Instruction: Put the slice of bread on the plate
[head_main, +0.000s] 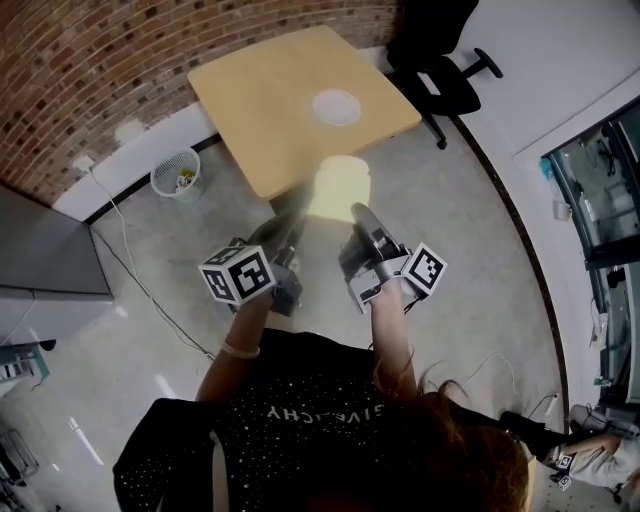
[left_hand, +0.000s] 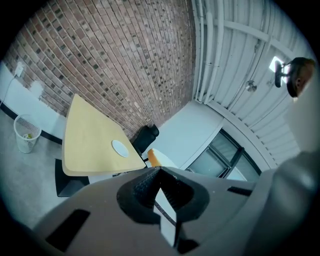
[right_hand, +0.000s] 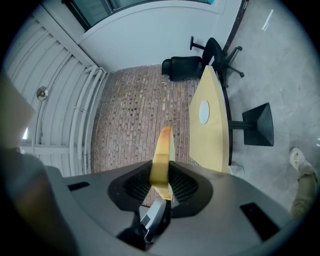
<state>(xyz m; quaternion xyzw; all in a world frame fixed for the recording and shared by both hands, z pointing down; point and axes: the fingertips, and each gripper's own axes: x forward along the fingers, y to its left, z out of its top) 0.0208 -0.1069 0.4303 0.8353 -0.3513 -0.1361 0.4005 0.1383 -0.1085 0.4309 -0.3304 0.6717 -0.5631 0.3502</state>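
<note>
Pinching slice of bread (right_hand: 162, 147) edge-on in right gripper (right_hand: 161, 175), far end sticking out; with left gripper (left_hand: 159, 171) closed empty, just left.

Square table (head_main: 262, 120), pale wood top on black pedestal base (right_hand: 259, 125); bearing one round white plate (head_main: 336, 106), right of centre. Grey concrete floor (head_main: 150, 350): white mesh wastebasket (head_main: 176, 174) by brick wall, black office chair (head_main: 440, 72) past table, thin cable (head_main: 130, 262).

table (head_main: 270, 110) wooden, by brick wall (head_main: 100, 60) | wastebasket (head_main: 176, 174) left of it | office chair (head_main: 440, 60) right
</note>
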